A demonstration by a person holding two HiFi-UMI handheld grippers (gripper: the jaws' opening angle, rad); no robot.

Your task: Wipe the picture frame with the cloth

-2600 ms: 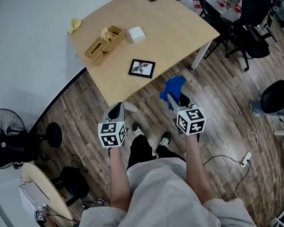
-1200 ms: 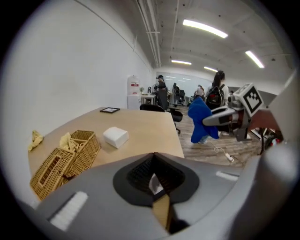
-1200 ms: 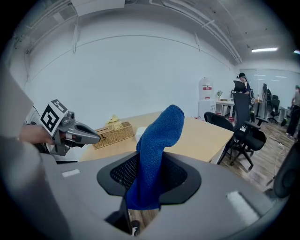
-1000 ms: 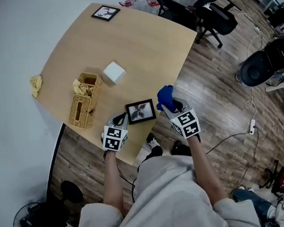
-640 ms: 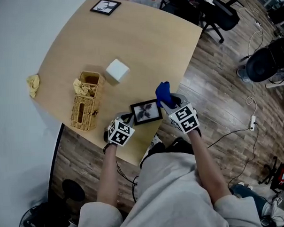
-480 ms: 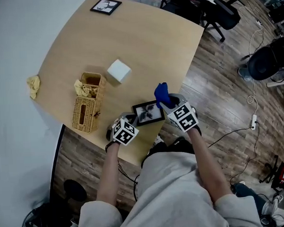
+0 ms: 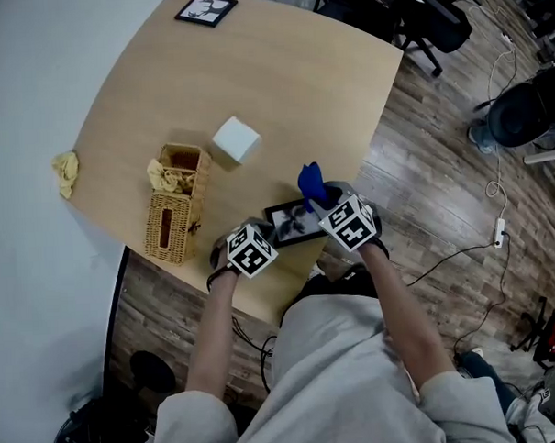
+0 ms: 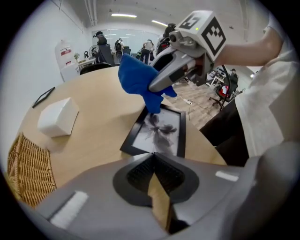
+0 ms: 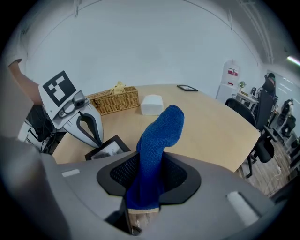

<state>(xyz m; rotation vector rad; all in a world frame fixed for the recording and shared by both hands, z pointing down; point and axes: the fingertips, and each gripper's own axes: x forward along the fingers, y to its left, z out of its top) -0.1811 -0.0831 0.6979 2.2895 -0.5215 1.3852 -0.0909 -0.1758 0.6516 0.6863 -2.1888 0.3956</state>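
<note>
1. Frame (image 7: pixel 290 223): lies flat on the table (image 7: pixel 281 87), close to its near edge and between the two grippers. Its long axis runs from one gripper to the other, so in the left gripper view it points straight away from that tool's jaws.

2. Right gripper (image 9: pixel 149 180): jaws pinching the blue cloth (image 9: pixel 158 140), which stands up out of them. It hangs over the frame's right end, nose angled down. In the left gripper view the cloth's loose tip reaches the frame's far edge. Whether it touches the glass or sits just clear cannot be told.

3. Left gripper (image 8: pixel 153 161): jaws pressed together, nothing between them. It sits just beside the frame's left end, low to the table and not on the frame.

4. Judgement: the right gripper is the nearer and the working tool. A wipe would need the cloth pressed down and drawn along the long axis toward the left gripper. The frame is unheld and may slide toward the table edge, and the left gripper is placed to block that.

5. Count:
- Frames: two, the second frame (image 7: pixel 205 9) lying at the far corner.
- Blue cloth: one.
- Yellow rag (image 7: pixel 67 167): one.
- Wicker basket (image 7: pixel 173 216): one.
- White box (image 7: pixel 235 140): one.
</note>
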